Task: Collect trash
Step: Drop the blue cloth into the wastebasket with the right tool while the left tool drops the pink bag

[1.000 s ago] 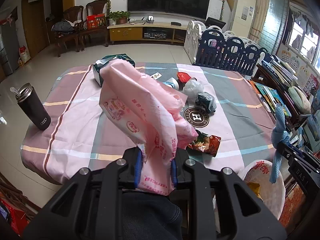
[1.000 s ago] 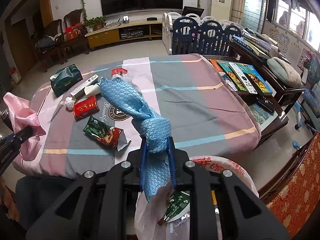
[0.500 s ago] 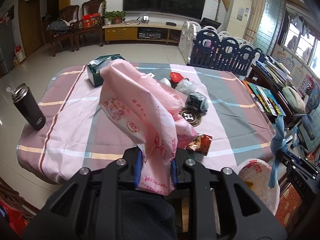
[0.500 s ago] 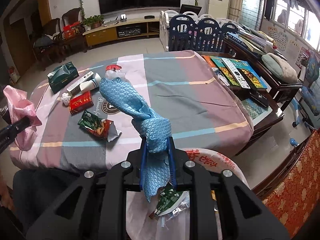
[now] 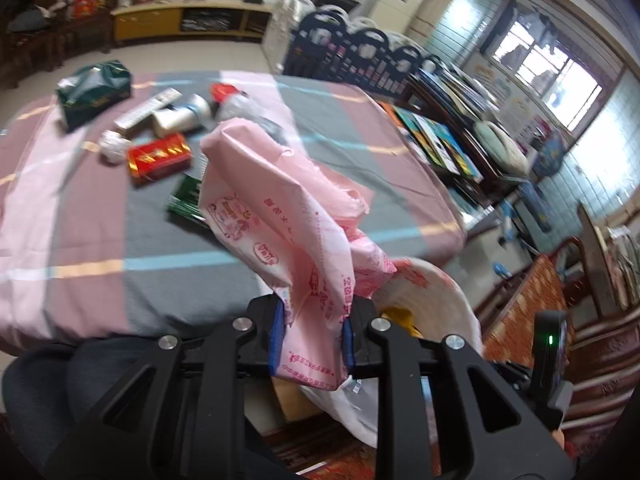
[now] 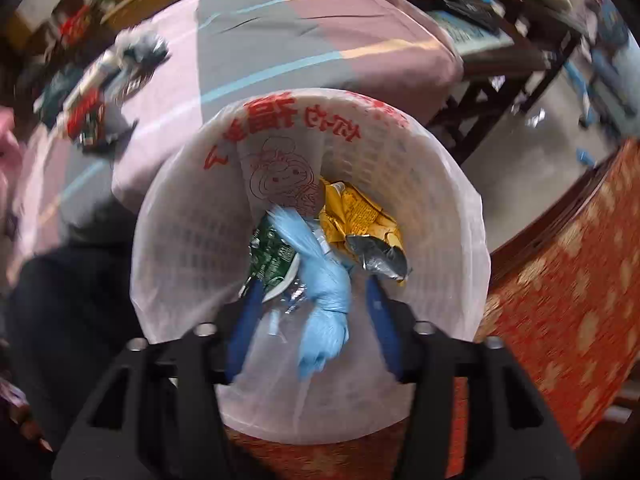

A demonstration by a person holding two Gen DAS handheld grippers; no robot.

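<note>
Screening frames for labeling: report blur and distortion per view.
Left wrist view: mildly soft, fisheye bends the room edges; the pink bag in the left gripper reads clearly. Right wrist view: table and floor smeared by motion; bin and blue wrapper sharper.

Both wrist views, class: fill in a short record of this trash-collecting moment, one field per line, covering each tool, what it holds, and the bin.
left tool: shut on the pink wrapper, held up beside the bin
right tool: open, over the bin mouth
blue cloth: between the open fingers, hanging into the bin
bin: white basket with a plastic liner, beside the table
bin contents: yellow packet, green packet
table: striped cloth, red box and green pack on it
</note>
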